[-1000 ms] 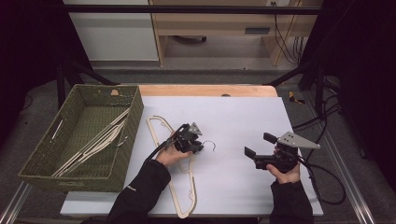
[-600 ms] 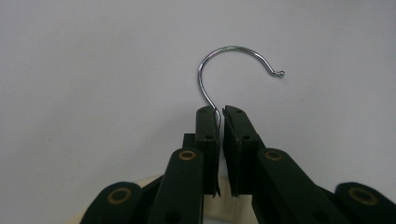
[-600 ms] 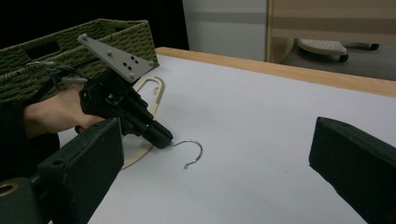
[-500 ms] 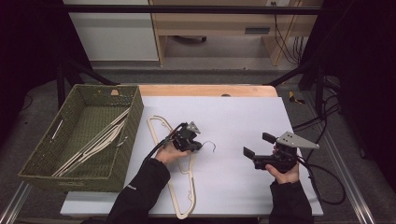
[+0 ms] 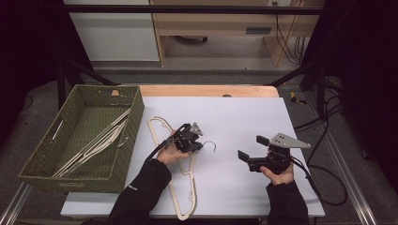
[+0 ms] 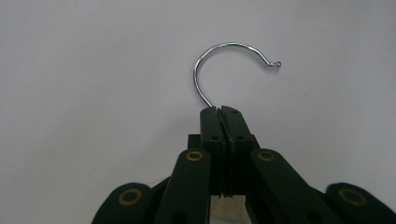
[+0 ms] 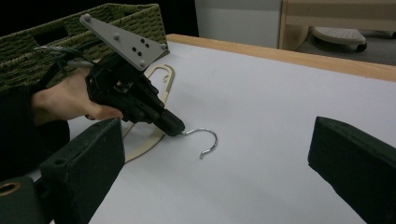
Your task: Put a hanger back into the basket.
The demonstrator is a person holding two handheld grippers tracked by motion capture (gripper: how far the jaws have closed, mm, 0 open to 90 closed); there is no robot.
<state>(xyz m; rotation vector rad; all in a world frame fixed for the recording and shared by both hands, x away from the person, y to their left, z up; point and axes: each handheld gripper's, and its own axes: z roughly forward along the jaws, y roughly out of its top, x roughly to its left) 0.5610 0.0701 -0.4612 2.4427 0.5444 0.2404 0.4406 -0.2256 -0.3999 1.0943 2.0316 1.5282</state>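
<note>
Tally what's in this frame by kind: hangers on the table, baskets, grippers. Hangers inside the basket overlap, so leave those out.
Hanger on the table: 1
Wicker basket: 1
Grippers: 2, the left gripper and the right gripper
Total: 4

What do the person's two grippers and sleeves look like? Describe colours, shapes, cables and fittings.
Both forearms wear black long sleeves. The left gripper and right gripper are black, each topped by a grey three-cornered plate with small holes. The fingers are flat black bars on linkage arms with brass-coloured pivots. A black cable trails from each.
</note>
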